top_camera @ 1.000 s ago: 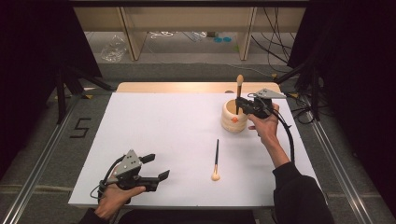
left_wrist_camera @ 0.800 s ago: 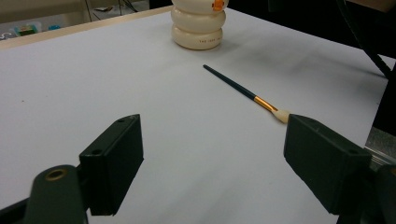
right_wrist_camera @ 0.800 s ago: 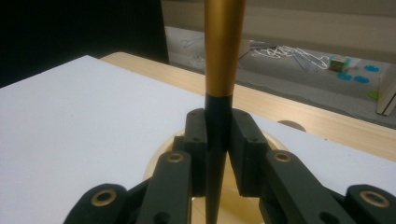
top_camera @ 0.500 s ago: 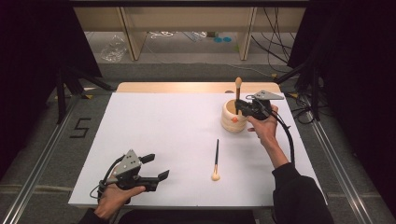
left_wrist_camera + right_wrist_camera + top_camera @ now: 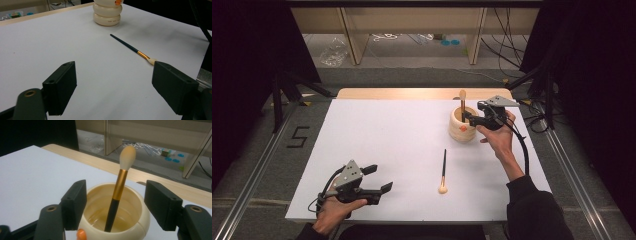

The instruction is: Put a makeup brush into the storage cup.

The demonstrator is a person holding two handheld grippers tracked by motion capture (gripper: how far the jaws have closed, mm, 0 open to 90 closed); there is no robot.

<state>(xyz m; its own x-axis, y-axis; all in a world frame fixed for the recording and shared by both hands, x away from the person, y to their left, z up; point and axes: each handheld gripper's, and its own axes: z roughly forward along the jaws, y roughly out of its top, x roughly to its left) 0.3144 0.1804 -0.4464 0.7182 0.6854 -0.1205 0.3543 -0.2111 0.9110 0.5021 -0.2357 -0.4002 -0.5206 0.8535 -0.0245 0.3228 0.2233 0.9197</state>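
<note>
Now | right tongs (image 5: 115, 205) wide open, empty, astride brush (image 5: 119, 187) in cup (image 5: 140, 220) | back straight off | left tongs (image 5: 117, 87) open, empty; grab second brush (image 5: 130, 47) ahead mid-handle

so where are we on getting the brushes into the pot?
Done: one brush stands in the cream pot, bristles up, leaning on the rim. In hand: nothing gripped; the right gripper is open, its jaws either side of the pot's rim. Left: the second brush lies flat on the white table, untouched; the left gripper is open near the front edge.
</note>
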